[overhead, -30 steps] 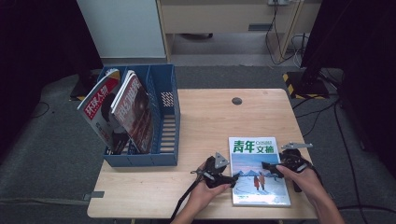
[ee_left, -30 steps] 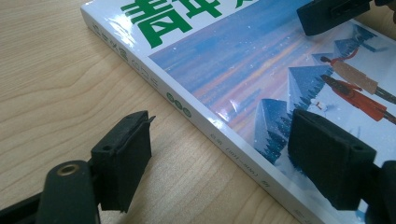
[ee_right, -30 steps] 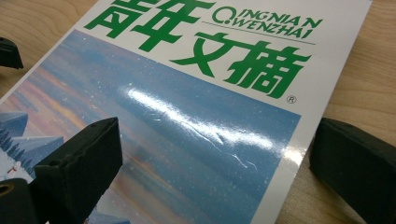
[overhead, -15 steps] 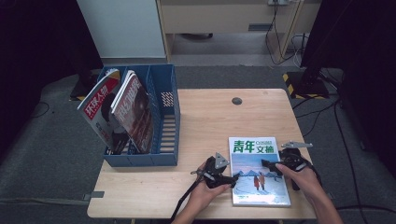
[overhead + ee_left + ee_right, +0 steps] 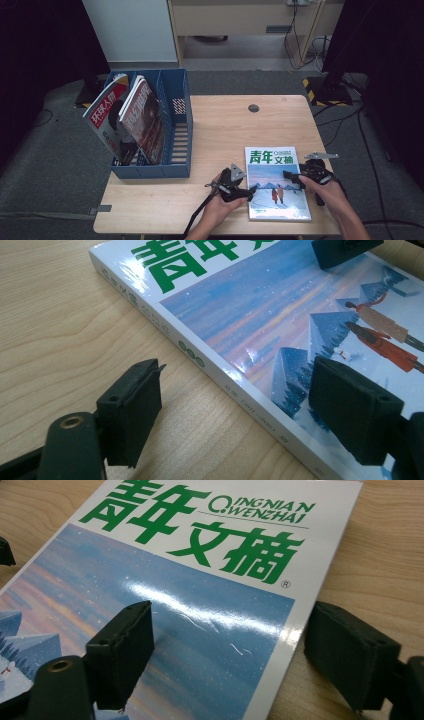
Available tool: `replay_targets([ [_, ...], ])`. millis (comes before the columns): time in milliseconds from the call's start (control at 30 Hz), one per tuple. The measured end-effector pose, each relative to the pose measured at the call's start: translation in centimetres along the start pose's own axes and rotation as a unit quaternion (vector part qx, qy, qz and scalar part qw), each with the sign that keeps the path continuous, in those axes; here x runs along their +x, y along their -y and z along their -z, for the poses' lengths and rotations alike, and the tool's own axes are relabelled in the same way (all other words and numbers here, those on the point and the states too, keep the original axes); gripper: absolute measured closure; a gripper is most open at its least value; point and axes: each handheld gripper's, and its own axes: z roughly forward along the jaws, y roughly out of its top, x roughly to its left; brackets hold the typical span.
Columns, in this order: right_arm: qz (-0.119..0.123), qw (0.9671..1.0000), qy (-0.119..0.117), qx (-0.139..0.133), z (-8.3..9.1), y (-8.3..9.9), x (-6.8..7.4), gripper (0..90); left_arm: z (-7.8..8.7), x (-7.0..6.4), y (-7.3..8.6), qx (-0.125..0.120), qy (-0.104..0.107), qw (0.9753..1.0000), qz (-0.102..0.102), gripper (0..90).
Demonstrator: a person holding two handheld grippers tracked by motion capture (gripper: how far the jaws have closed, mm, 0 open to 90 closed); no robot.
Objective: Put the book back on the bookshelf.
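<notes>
Fingers [image 5: 131,410] of the left gripper [image 5: 248,190] are spread wide and grasp nothing: in the left gripper view one sits over the bare table [image 5: 220,120] and the other over the cover, with the left long edge of the magazine [image 5: 276,182] between them. That one magazine lies flat near the front right of the table, with green letters on top and a snowy picture below. Its bottom edge is close to the table's front edge. On its right side there is just a thin strip of wood before the table ends. Behind it, the table is bare and wide, with one small dark round hole [image 5: 253,108]. The left hand [image 5: 220,207] comes up from the bottom and points its gripper to the right, low over the wood. The right hand [image 5: 327,192] also comes from the bottom and points the right gripper [image 5: 295,176] to the left. Its fingers [image 5: 122,647] are spread wide too and hold nothing; in the right gripper view one is over the cover and one over the wood, with the magazine's right edge between them. At the far left of the table stands one blue file rack [image 5: 172,130], and two magazines [image 5: 125,120] lean inside it.
</notes>
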Motion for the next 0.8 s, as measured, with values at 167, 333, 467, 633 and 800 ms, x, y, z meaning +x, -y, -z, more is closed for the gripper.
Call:
replay_targets([
  [167, 0.006, 1.0000, 0.006, 0.001, 0.4, 0.0, 0.0, 27.8, 0.0, 0.0, 0.0, 0.000, 0.000, 1.0000, 0.000, 20.7],
  [333, 0.005, 0.9999, 0.008, -0.007, 0.9, -0.2, 0.2, 31.9, 0.0, 0.0, 0.0, 0.000, -0.001, 1.0000, -0.001, 20.7],
  [467, 0.010, 0.9997, -0.003, -0.023, 1.7, -0.6, 0.4, 32.0, 0.0, 0.0, 0.0, -0.001, 0.001, 1.0000, 0.001, 20.7],
  [633, 0.007, 0.9978, -0.034, -0.056, 2.5, -1.1, 0.7, 34.6, 0.0, 0.0, 0.0, 0.000, 0.001, 1.0000, 0.001, 20.6],
  [800, 0.027, 0.9994, 0.012, -0.015, 1.7, -0.6, 0.6, 32.6, 0.0, 0.0, 0.0, 0.000, -0.001, 1.0000, -0.001, 20.6],
])
